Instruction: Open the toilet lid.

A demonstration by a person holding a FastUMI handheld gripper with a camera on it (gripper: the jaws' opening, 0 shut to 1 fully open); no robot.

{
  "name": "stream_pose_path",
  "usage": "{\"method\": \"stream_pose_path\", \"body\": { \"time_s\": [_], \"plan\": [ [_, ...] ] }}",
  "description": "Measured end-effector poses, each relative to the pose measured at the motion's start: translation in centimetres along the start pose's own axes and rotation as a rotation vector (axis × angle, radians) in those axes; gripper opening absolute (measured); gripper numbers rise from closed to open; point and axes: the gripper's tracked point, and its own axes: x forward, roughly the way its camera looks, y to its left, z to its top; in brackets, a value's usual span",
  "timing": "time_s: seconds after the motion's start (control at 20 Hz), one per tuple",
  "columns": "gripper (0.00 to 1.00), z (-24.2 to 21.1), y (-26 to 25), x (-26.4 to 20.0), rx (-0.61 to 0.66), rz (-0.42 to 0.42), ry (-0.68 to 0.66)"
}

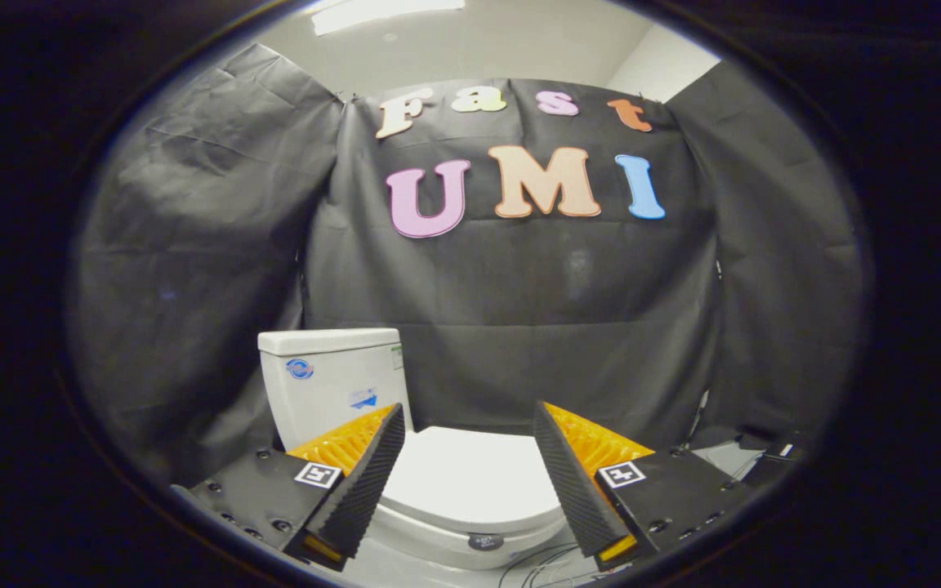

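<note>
The gripper [469, 431] is spread wide with nothing between its fingers. The toilet lid [470, 478] lies closed and flat on the bowl, ahead of and below the fingers, seen in the gap between them. The cistern [330, 380] stands beyond the left finger. Recommended procedure: lower the fingers to the lid's near front edge, catch under the lip, then lift in an arc toward the cistern, avoiding the cables [540, 563] near the bowl's base
</note>
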Motion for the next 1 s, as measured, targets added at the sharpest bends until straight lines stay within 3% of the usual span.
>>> {"method": "stream_pose_path", "body": {
  "time_s": [0.2,0.35,0.75,1.0],
  "plan": [
    [0.98,-3.0,-1.4,-0.1,0.001,-0.045,0.058],
    [0.97,-7.7,-1.5,0.1,0.067,-0.054,0.158],
    [0.98,-18.0,-1.5,-0.4,0.519,-0.100,0.387],
    [0.98,-22.6,-2.3,-0.9,0.643,-0.159,0.481]
  ]
}}
